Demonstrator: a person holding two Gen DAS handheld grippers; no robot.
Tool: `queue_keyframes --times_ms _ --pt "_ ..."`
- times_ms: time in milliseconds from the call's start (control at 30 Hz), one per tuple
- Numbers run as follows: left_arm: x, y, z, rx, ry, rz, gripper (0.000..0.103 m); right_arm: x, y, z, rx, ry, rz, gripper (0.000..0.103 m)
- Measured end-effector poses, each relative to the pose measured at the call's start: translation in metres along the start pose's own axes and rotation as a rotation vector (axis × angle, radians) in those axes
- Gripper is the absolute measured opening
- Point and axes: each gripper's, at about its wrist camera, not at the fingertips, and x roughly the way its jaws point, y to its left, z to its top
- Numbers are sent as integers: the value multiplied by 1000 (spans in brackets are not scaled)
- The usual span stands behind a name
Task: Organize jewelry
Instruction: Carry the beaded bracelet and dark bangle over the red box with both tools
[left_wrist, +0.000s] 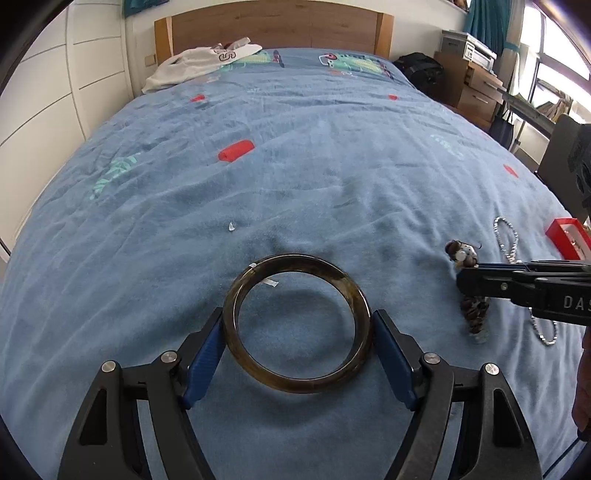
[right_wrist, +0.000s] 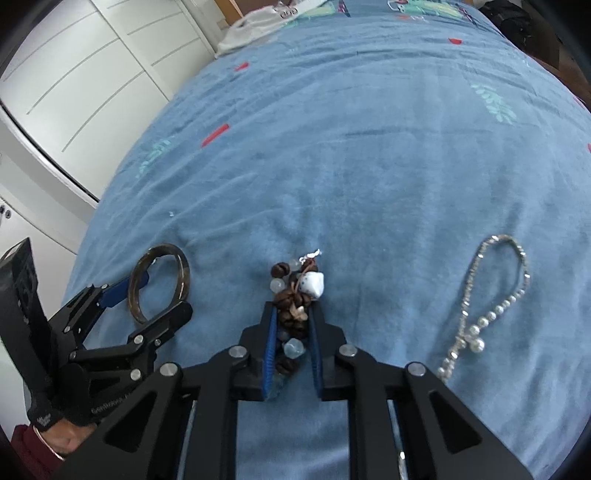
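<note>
A dark brown bangle (left_wrist: 295, 325) lies on the blue bedspread (left_wrist: 295, 166), held between the blue pads of my left gripper (left_wrist: 297, 325), which is shut on it; it also shows in the right wrist view (right_wrist: 159, 282). My right gripper (right_wrist: 291, 314) is shut on a beaded bracelet (right_wrist: 295, 295) of brown seeds, pale beads and a white die; it shows at the right of the left wrist view (left_wrist: 467, 284). A silver and pearl necklace (right_wrist: 491, 299) lies on the bedspread to the right of the right gripper.
A red jewelry box (left_wrist: 567, 236) sits at the bed's right edge. A small clear bit (left_wrist: 231, 227) lies on the bedspread beyond the bangle. White clothing (left_wrist: 199, 62) lies by the wooden headboard (left_wrist: 273, 26). White wardrobe doors (right_wrist: 85, 85) stand on the left.
</note>
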Motion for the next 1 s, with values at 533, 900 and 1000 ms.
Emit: queue_keyframes --times_ms 533,900,1000 --pt "-98 -94 24 97 -105 -53 76 -162 -46 -34 24 -189 -10 15" --pt "-115 -237 46 178 -133 -213 76 -278 -151 -74 46 -233 -162 15" --pt "-105 -279 46 209 -117 -260 76 -294 -184 -84 47 -214 -197 15"
